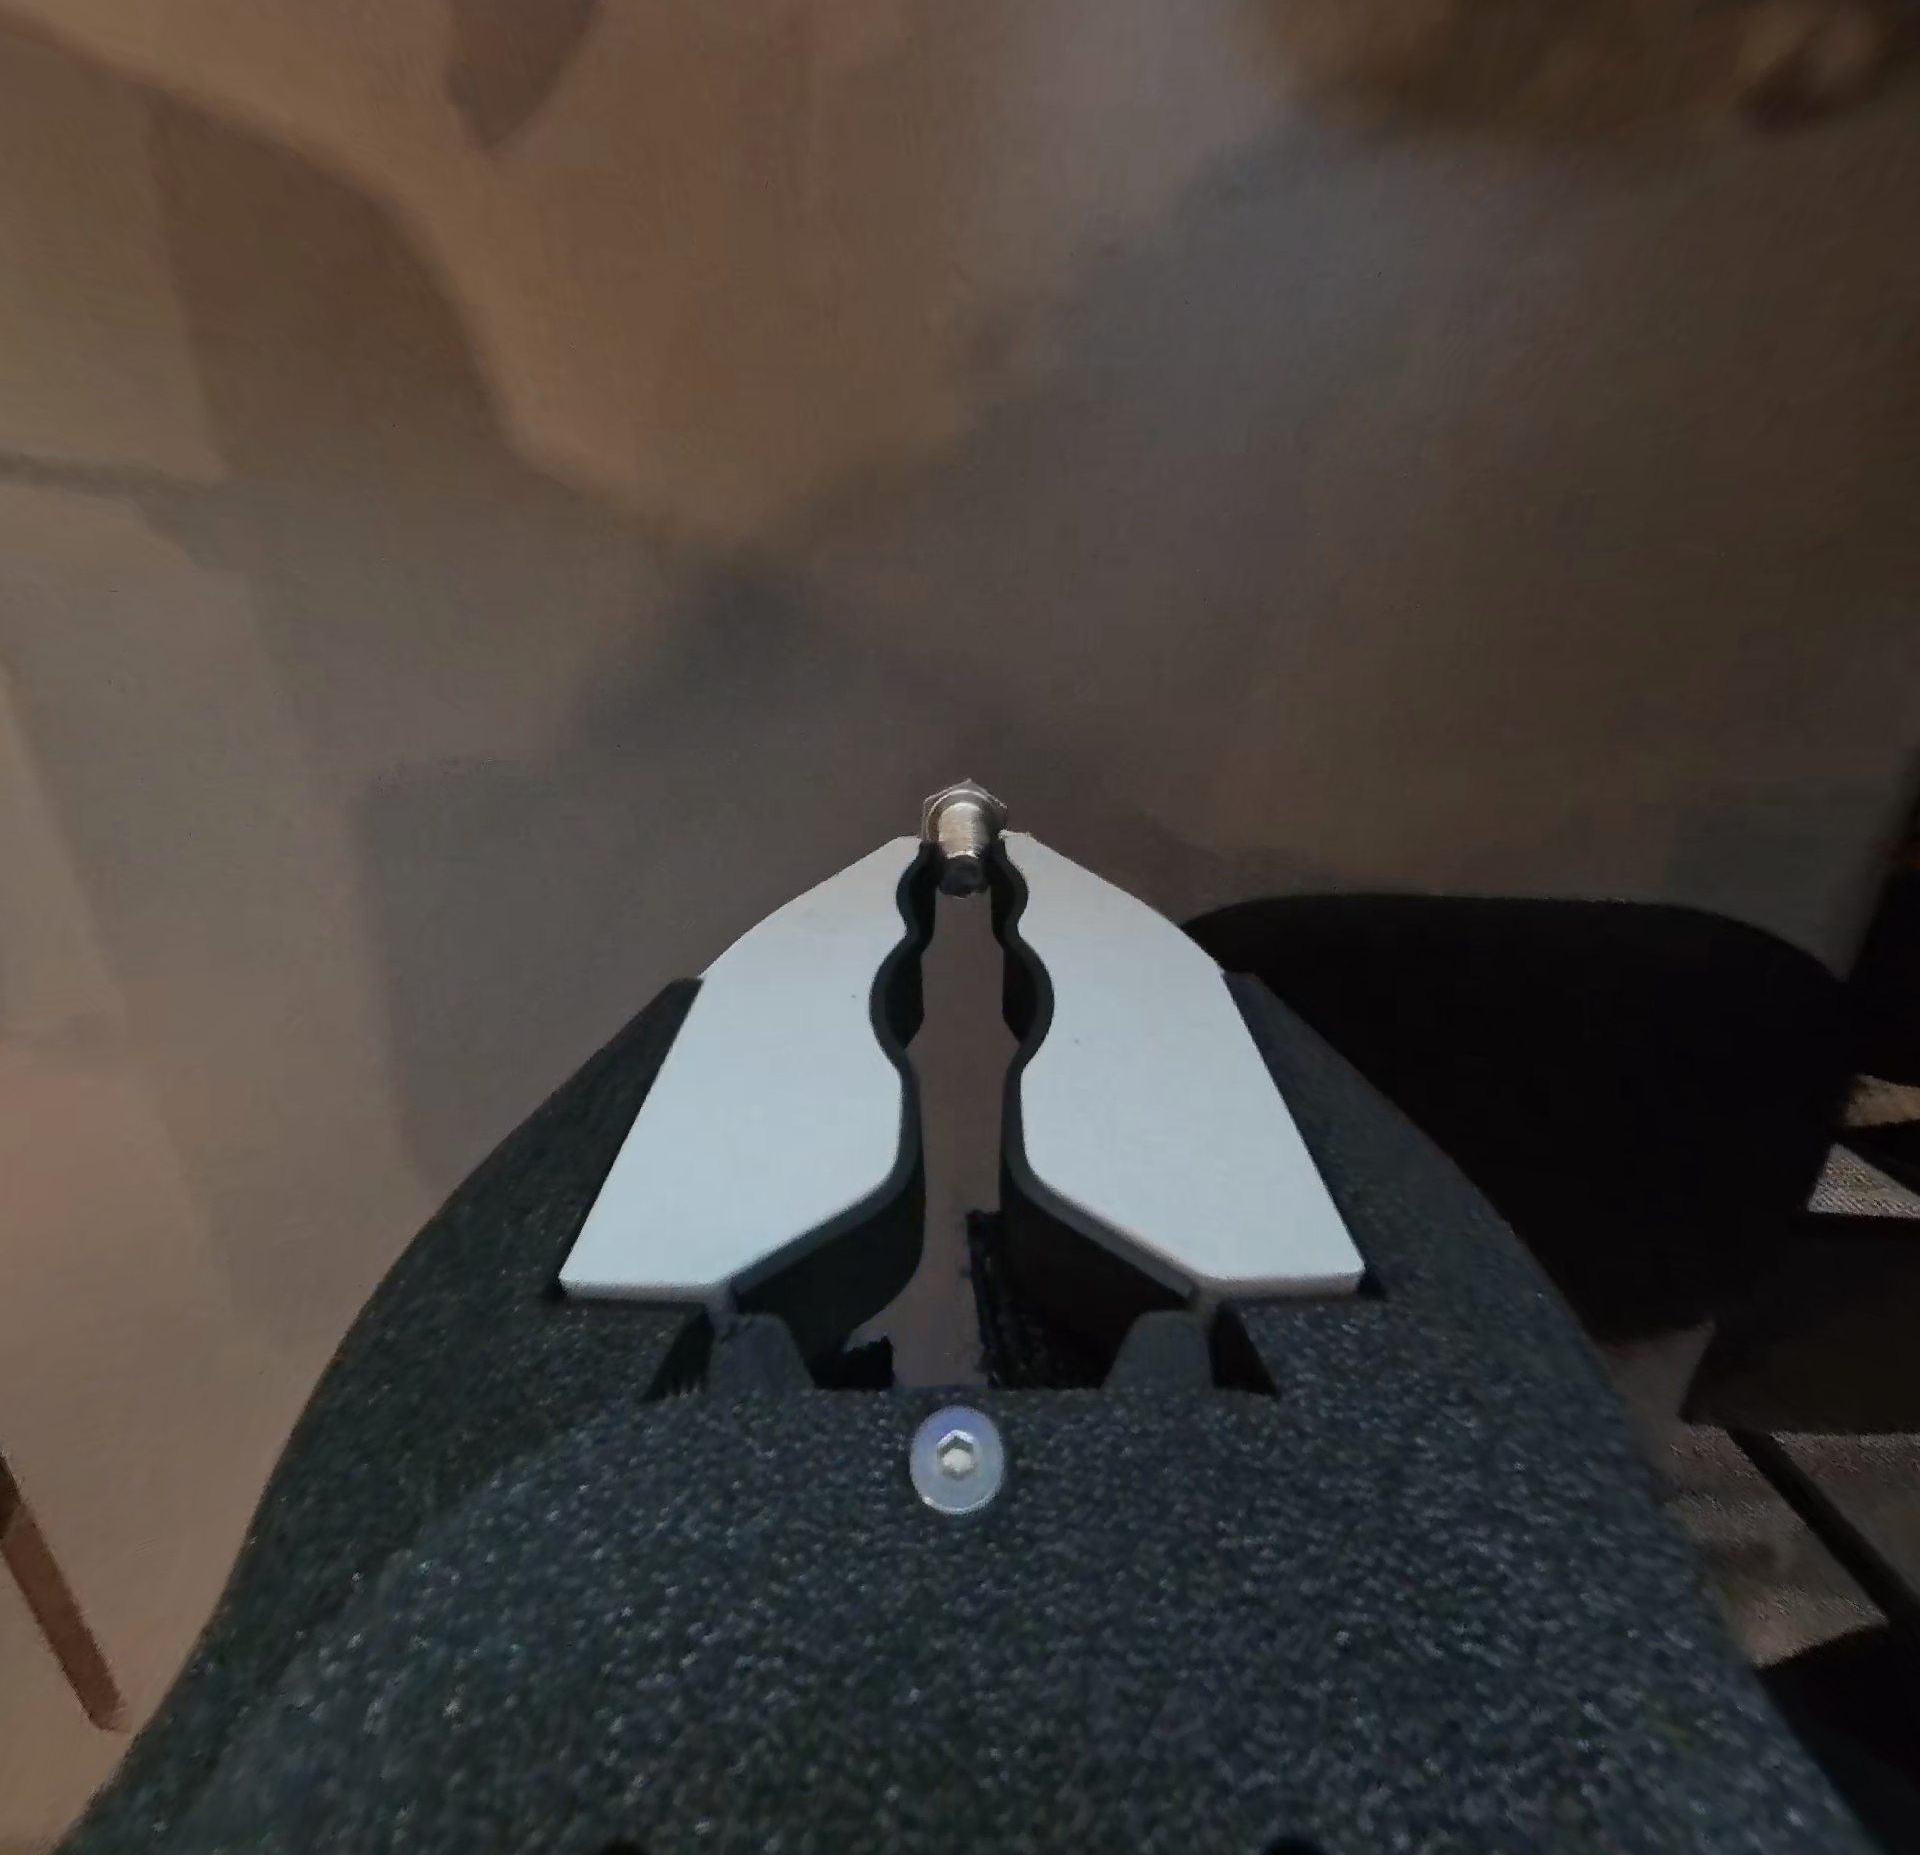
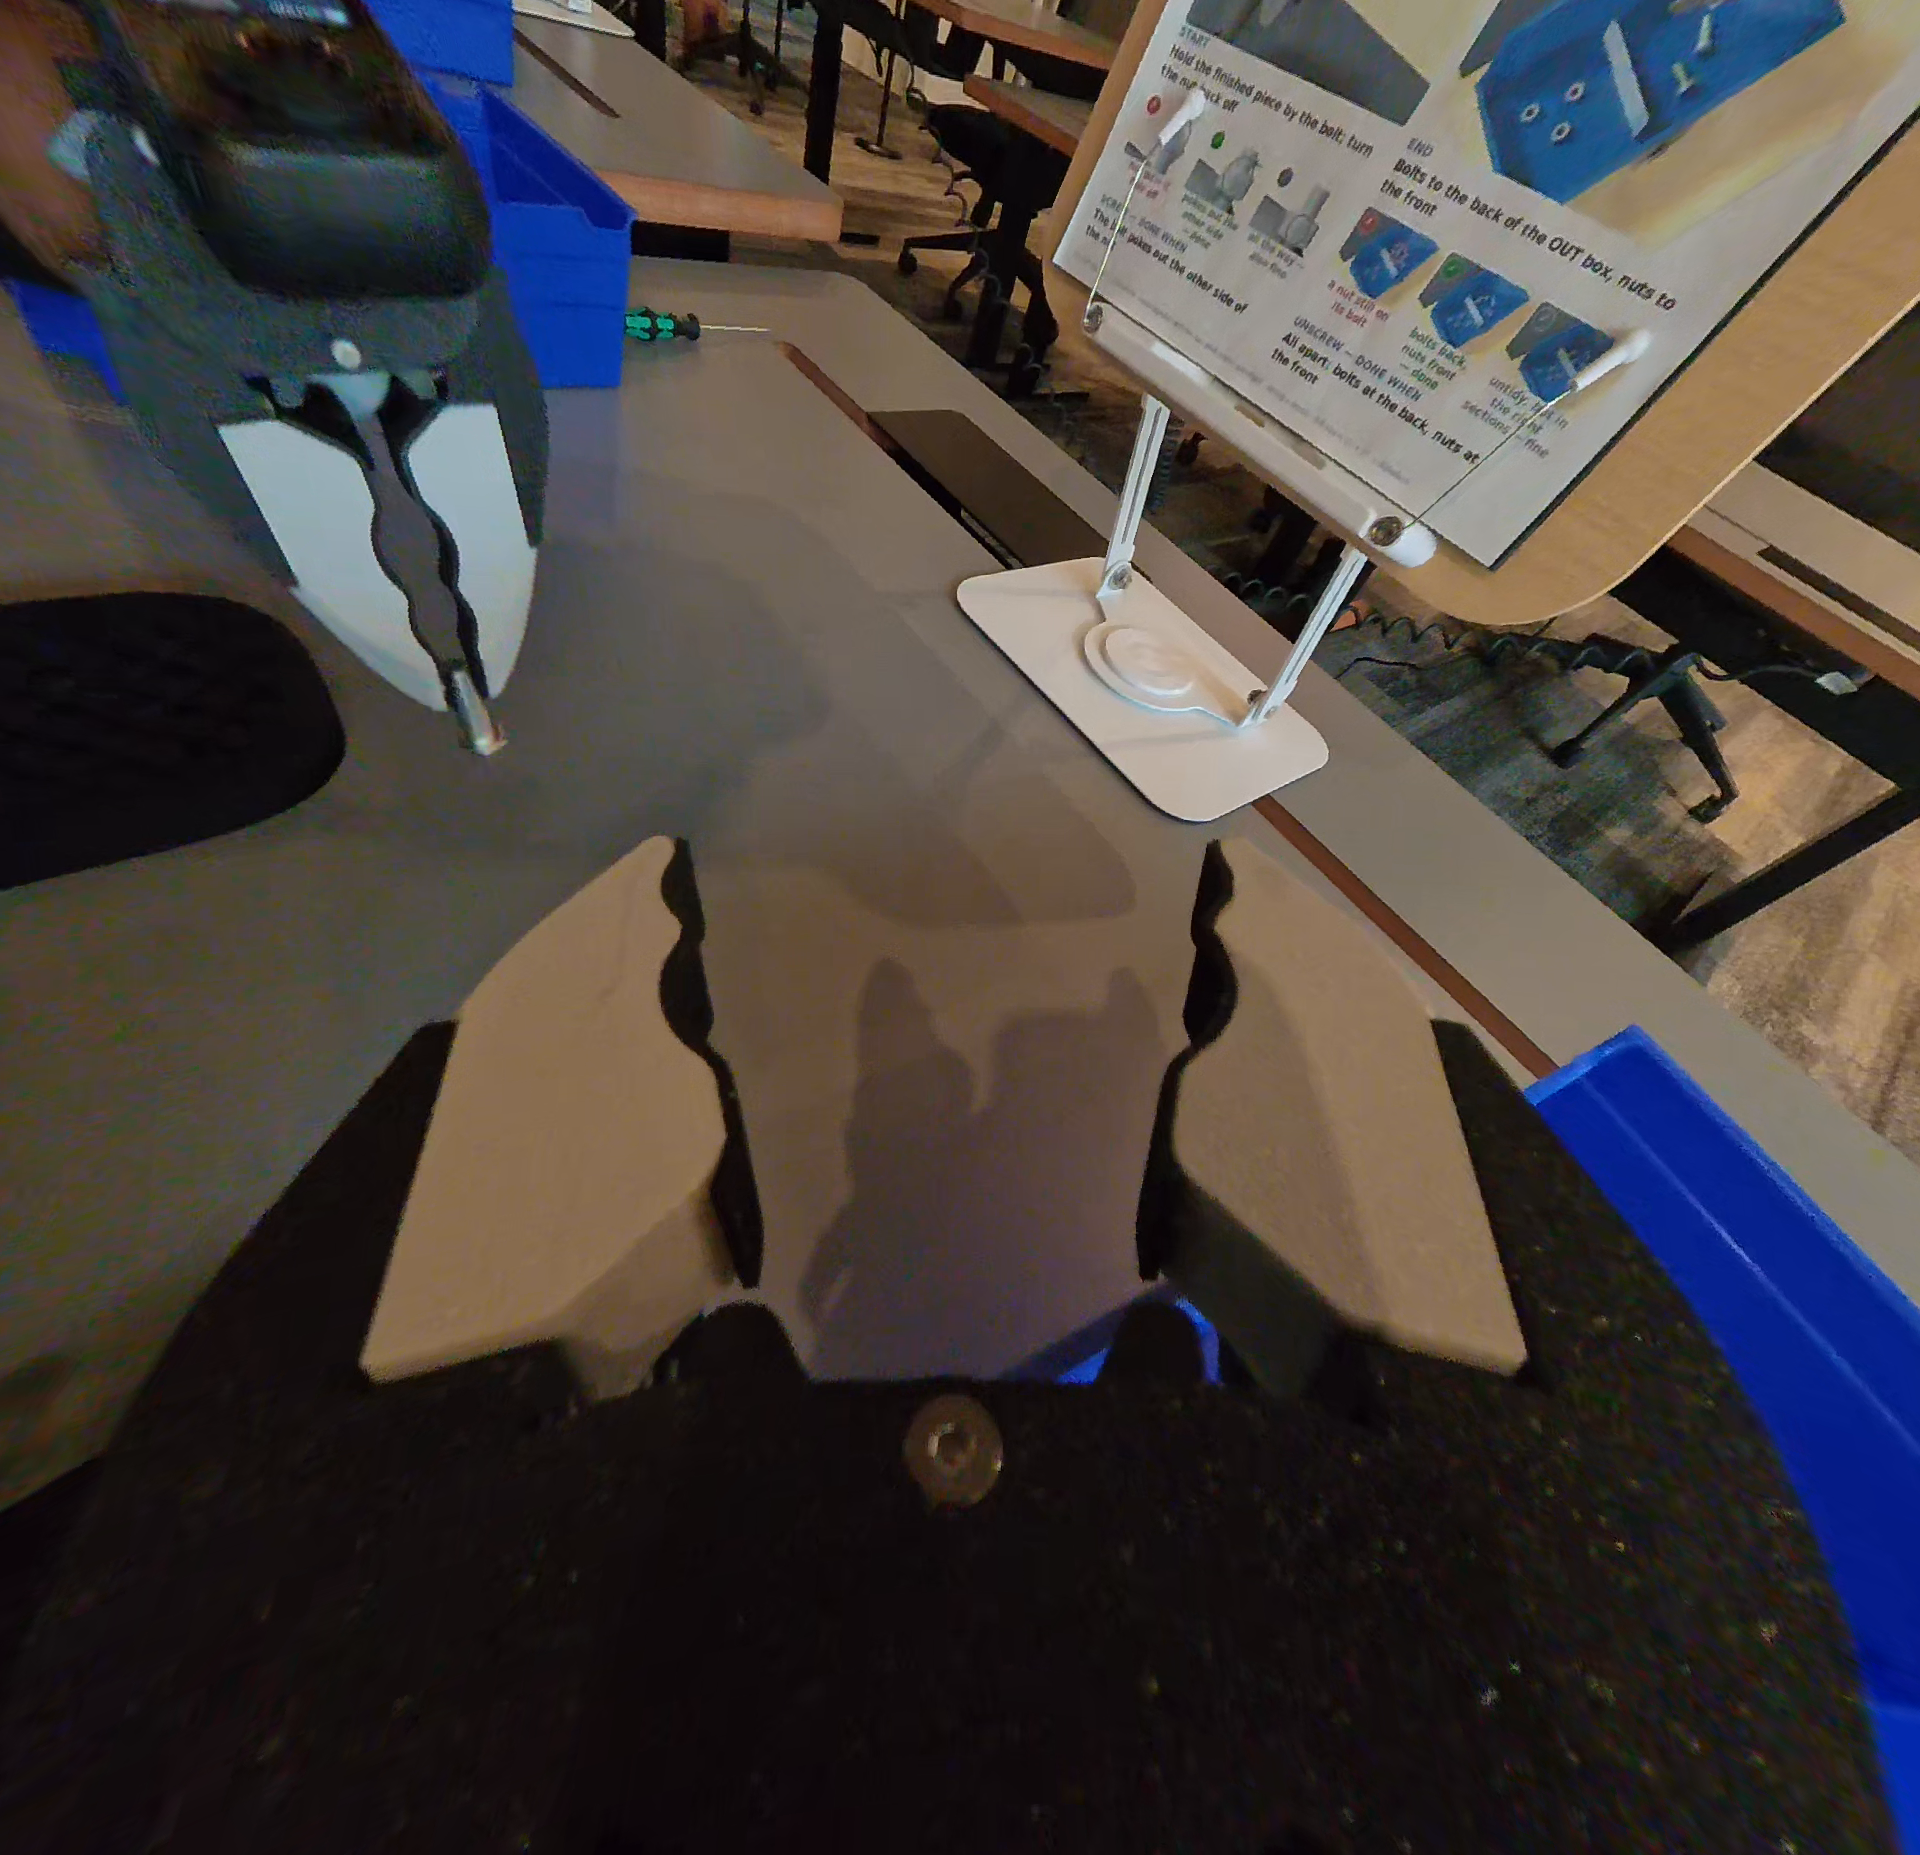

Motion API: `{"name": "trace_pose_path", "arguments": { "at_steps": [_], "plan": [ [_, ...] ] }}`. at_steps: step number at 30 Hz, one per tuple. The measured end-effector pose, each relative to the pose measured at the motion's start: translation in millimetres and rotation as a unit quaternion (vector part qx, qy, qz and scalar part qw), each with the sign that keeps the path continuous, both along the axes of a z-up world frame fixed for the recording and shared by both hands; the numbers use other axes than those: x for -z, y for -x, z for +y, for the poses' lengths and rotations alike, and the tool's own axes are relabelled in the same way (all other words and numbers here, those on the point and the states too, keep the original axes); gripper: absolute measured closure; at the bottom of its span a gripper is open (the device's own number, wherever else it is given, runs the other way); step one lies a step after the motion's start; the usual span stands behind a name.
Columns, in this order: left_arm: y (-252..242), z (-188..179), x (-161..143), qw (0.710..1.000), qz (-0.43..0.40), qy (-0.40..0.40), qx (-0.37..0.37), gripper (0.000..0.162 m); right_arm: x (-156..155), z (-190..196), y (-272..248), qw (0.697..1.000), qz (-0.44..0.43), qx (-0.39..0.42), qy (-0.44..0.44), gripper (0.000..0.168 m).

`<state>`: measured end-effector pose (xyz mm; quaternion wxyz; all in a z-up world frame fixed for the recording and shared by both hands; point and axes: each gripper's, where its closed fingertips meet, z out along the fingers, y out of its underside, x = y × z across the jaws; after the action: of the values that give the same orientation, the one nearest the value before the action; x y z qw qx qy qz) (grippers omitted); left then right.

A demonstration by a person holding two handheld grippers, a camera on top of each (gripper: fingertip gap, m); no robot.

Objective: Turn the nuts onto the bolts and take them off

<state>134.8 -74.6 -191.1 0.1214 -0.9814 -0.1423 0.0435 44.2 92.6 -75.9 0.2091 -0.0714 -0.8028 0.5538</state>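
My left gripper (image 1: 962, 849) is shut on a small silver bolt (image 1: 961, 855) held at the fingertips, with a nut (image 1: 961, 799) on its far end. In the right wrist view the left gripper (image 2: 473, 709) hangs above the grey table (image 2: 727, 558) at the upper left, the bolt (image 2: 478, 714) sticking out of its tips. My right gripper (image 2: 940, 870) is open and empty, its white fingers (image 2: 582, 1057) spread wide over the bare table surface.
A white stand (image 2: 1143, 683) holding an instruction sheet (image 2: 1403, 226) is at the right. Blue bins (image 2: 551, 216) stand at the back left and one blue bin (image 2: 1745, 1286) at the right edge. A green-handled screwdriver (image 2: 665, 326) lies near the back. A dark chair (image 1: 1558, 1078) shows at right. The left gripper's tips are roughly 25 centimeters from the right gripper's.
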Motion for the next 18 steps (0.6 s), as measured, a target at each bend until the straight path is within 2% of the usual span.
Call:
{"name": "trace_pose_path", "arguments": {
  "at_steps": [8, 18],
  "plan": [
    [-2, 11, 27, 1.0, -0.026, 0.001, -0.01, 0.152, 3, -1, 0, 1.0, 0.0, -0.001, -0.008, 0.078],
    [-3, 12, 37, 0.999, -0.03, 0.012, -0.026, 0.152, 4, -1, -1, 1.0, 0.0, -0.001, -0.012, 0.078]
  ]
}}
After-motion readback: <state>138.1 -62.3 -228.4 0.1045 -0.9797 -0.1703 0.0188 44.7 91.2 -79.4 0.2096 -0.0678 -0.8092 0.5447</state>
